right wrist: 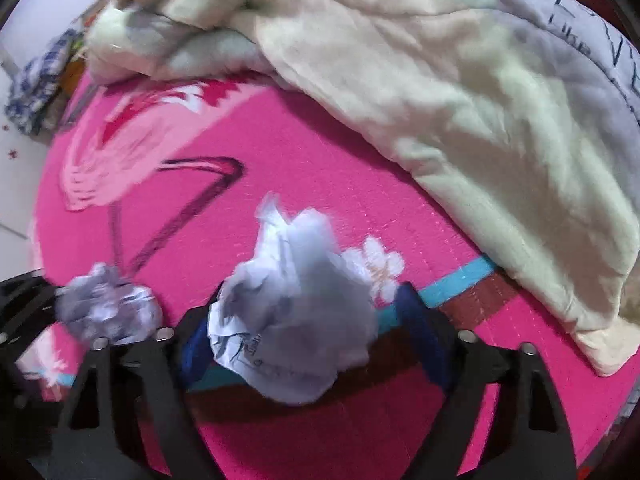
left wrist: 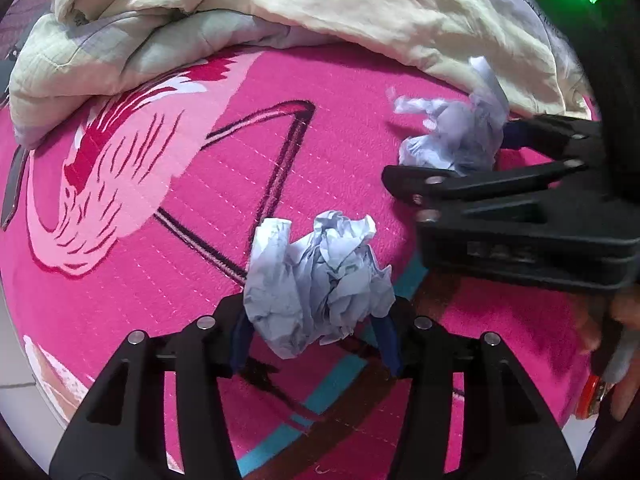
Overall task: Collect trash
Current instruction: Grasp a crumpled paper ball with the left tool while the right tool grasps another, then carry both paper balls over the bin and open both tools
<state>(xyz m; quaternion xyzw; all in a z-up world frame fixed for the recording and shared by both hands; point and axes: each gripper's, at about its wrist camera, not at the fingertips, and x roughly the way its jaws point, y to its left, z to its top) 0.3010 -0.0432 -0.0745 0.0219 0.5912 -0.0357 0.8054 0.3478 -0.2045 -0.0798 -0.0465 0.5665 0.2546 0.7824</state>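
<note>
My left gripper (left wrist: 316, 340) is shut on a crumpled white paper ball (left wrist: 316, 280), held between its blue pads over a pink flamingo blanket (left wrist: 200, 184). My right gripper (right wrist: 308, 344) is shut on a second crumpled paper ball (right wrist: 296, 312). In the left wrist view the right gripper (left wrist: 460, 152) comes in from the right with its paper ball (left wrist: 460, 136). In the right wrist view the left gripper's paper ball (right wrist: 108, 308) shows at the lower left.
A cream and grey quilt (left wrist: 280, 12) is bunched along the far side of the blanket and also fills the upper right of the right wrist view (right wrist: 460, 92). A blue checked cloth (right wrist: 36, 84) lies at the far left by the white floor (right wrist: 16, 184).
</note>
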